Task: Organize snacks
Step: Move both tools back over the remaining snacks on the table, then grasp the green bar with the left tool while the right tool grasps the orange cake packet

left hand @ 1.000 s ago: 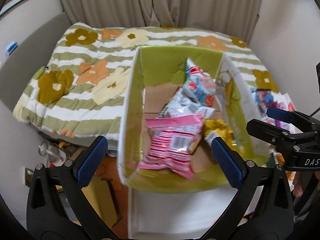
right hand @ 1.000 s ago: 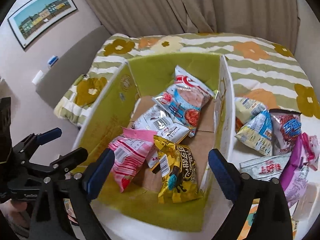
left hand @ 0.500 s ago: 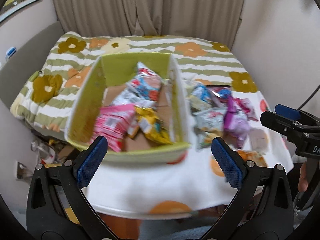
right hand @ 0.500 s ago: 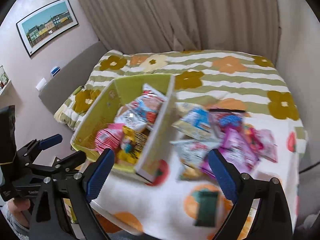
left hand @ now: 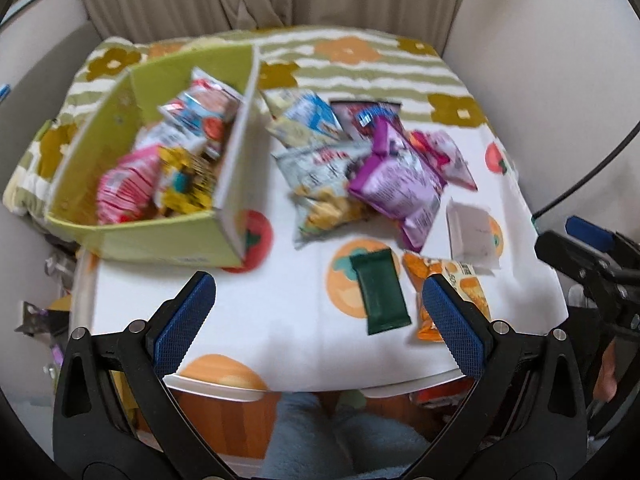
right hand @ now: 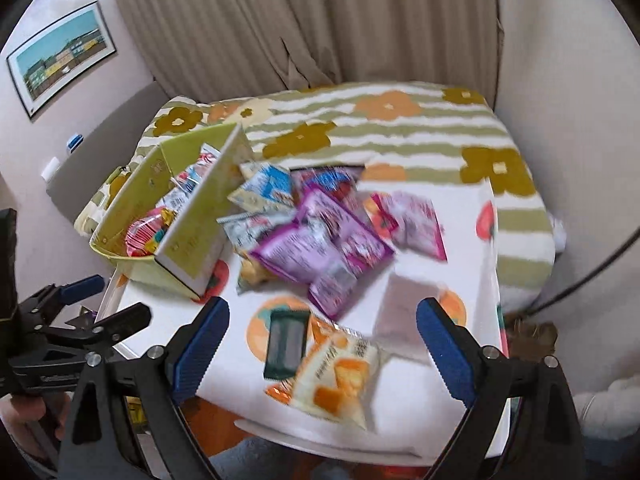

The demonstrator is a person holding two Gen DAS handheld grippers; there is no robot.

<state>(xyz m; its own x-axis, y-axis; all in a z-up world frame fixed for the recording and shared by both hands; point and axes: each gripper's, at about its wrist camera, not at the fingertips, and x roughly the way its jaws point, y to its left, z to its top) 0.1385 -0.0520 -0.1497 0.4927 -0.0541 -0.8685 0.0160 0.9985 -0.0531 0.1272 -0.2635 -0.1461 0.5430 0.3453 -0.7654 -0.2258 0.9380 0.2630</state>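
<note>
From the left wrist view, my left gripper (left hand: 318, 312) hangs over the near edge of the white fruit-print surface (left hand: 280, 320) with its jaws apart and nothing between them. The yellow-green cardboard box (left hand: 160, 236) sits at the far left corner, already holding several snack bags, including a pink foil packet (left hand: 126, 188); I judge it the collecting bin. Loose snacks lie in a heap toward the right: a purple crinkled bag (left hand: 400, 184) on top, a dark green flat bar (left hand: 380, 292) near the front edge, and an orange cracker pack (left hand: 452, 292) beside it. The bare strip along the near edge gives me room to come in low.

From the right wrist view, my right gripper (right hand: 320, 348) also stands with jaws wide and empty, above the green bar (right hand: 286, 344) and the cracker pack (right hand: 340, 372). These two lie flat and apart from the heap, so they look easiest to pick. The box (right hand: 192, 248) is well off to the left; its raised wall would need clearing.
</note>
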